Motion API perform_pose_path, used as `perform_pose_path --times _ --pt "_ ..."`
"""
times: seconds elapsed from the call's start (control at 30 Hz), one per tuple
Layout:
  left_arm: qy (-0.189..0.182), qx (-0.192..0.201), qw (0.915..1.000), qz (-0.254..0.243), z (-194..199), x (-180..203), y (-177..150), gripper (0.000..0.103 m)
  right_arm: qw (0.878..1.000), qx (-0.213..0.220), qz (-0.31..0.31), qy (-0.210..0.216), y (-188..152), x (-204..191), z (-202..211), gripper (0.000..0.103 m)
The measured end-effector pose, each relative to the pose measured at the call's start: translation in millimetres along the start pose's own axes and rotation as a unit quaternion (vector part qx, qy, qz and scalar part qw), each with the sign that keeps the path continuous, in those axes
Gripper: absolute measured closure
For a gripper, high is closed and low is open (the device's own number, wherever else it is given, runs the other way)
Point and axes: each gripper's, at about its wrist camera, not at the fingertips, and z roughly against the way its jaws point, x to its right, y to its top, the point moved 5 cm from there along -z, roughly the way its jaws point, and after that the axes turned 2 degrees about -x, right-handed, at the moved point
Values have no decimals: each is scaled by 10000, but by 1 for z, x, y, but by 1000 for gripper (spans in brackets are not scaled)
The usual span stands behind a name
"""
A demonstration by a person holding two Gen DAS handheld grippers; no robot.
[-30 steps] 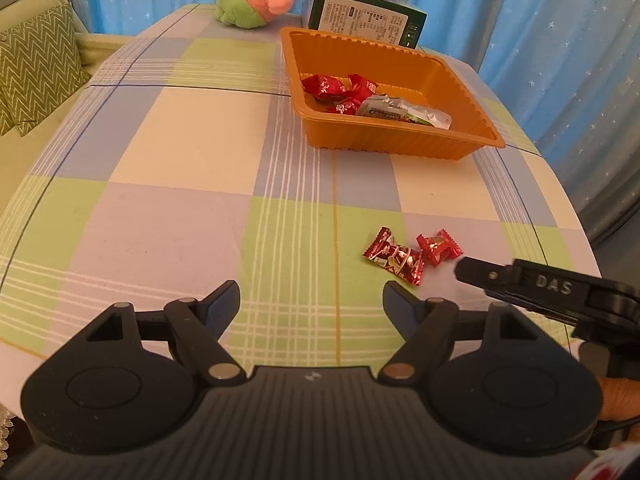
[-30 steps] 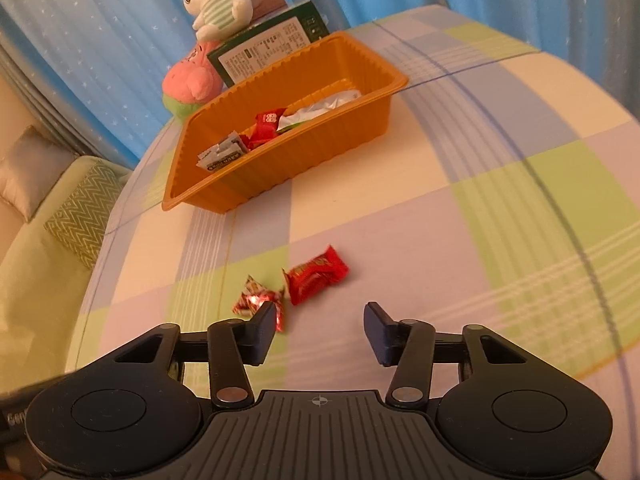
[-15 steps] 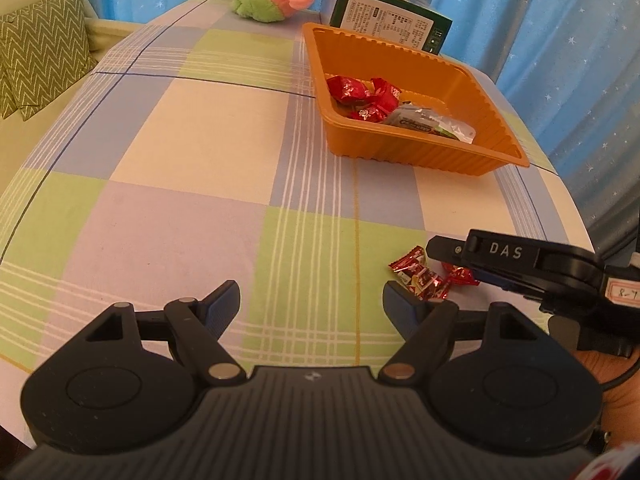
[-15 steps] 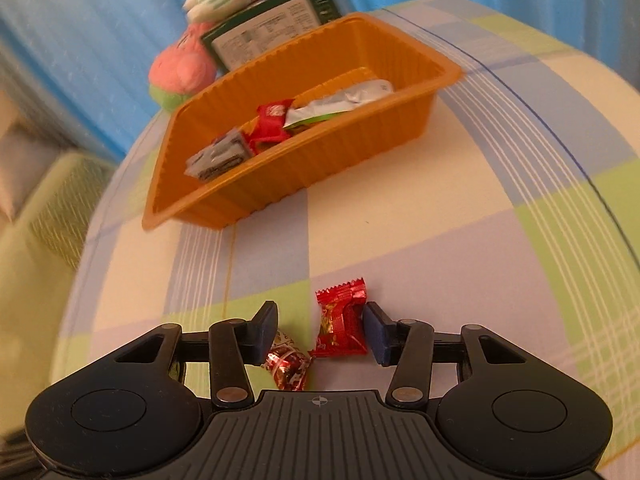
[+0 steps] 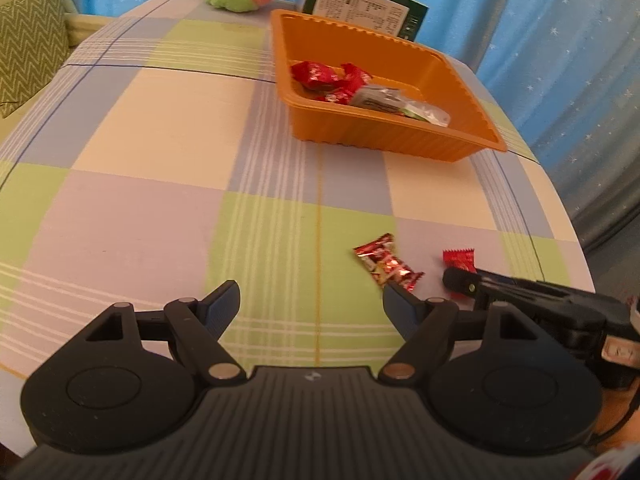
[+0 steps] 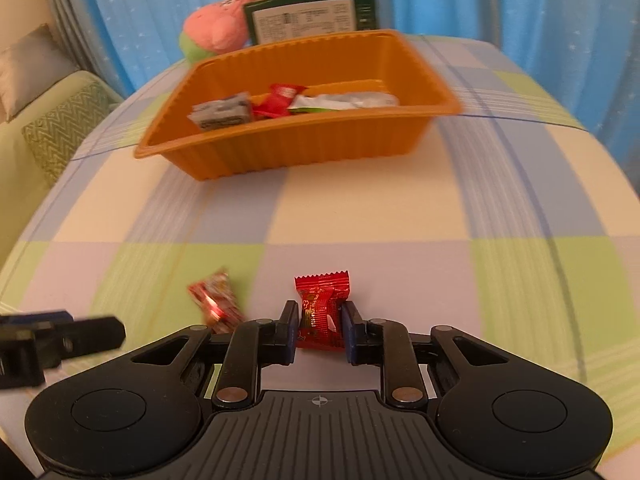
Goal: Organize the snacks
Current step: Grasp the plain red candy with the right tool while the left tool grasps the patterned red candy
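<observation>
With its jaws drawn in against both sides of the red candy (image 6: 321,312), the right tool (image 6: 319,330) has the grasp step in hand; the wrapper stands pinched between the pads, close to the near edge of the worktop (image 6: 400,208). Whether the candy is already off the cloth cannot be told. The left tool (image 5: 310,304) hangs wide apart over the near edge and holds nothing. A second foil-wrapped candy (image 5: 387,266) lies on the cloth just beside the left tool's right-hand finger, near the gripped one but apart from it.

The next move calls for a lift and a forward carry to the orange tray (image 6: 304,148), which sits toward the far edge of the worktop and already contains several wrapped snacks. The tool must rise above the tray's near wall before release.

The cloth between candies and tray is bare, so the path is unobstructed. Behind the tray stand a green box (image 6: 312,16) and plush toys (image 6: 216,32), leaving little margin past its far wall. The right edge of the worktop curves off close to the gripped candy.
</observation>
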Motion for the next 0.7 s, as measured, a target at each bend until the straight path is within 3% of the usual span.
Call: perform_pose_path --times 0.13,0.37,0.5,0.7 --pt "-195 37 9998 -87 -12 18 1 28 9997 29 -183 -128 -13 21 15 80" --pt "-439 79 9988 -224 -38 47 4 44 9992 116 -314 -203 -28 38 33 80" --pt "-306 85 9986 -434 -51 55 5 54 9990 177 -336 -217 -32 42 36 80" --pt "-125 178 9969 -750 -56 63 5 58 9987 253 -362 -242 -32 44 35 80"
